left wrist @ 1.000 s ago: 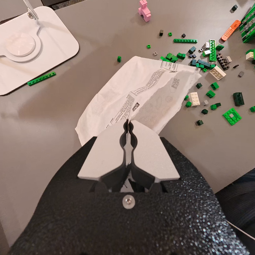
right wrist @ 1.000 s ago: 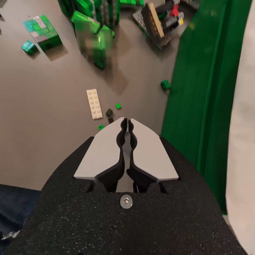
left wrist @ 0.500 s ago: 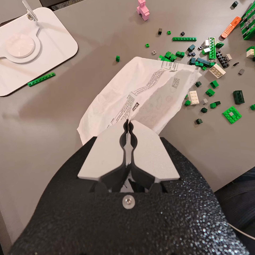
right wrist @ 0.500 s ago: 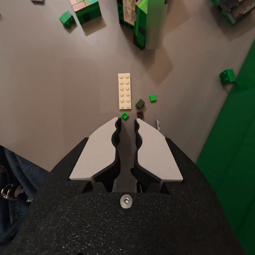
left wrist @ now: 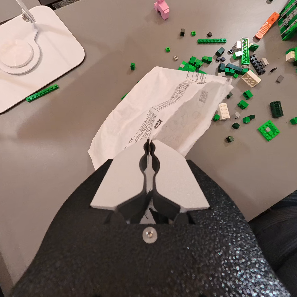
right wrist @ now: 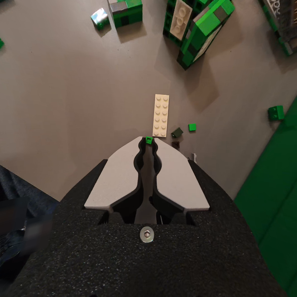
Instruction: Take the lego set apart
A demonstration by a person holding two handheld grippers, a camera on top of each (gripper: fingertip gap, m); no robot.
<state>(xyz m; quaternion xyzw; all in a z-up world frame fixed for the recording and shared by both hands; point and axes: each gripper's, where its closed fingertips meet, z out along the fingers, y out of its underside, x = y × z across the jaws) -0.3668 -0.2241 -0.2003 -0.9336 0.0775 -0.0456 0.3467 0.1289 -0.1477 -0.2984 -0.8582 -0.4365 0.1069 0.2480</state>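
Closest to me, the left tongs [left wrist: 149, 142] are clamped on the torn white paper bag [left wrist: 162, 102], lifted off the grey tabletop [left wrist: 64, 144]. The right tongs [right wrist: 149, 139] stand slightly apart, tips bracketing a tiny green piece [right wrist: 149, 140] just beside the cream plate [right wrist: 160, 116]. That piece is so small it could squirt out sideways as the tips close, or the plate gets nudged. Farther off, loose green bricks [left wrist: 195, 63] and part-built green blocks [right wrist: 199, 30] lie scattered, with a white stand base [left wrist: 33, 54] at the far corner.
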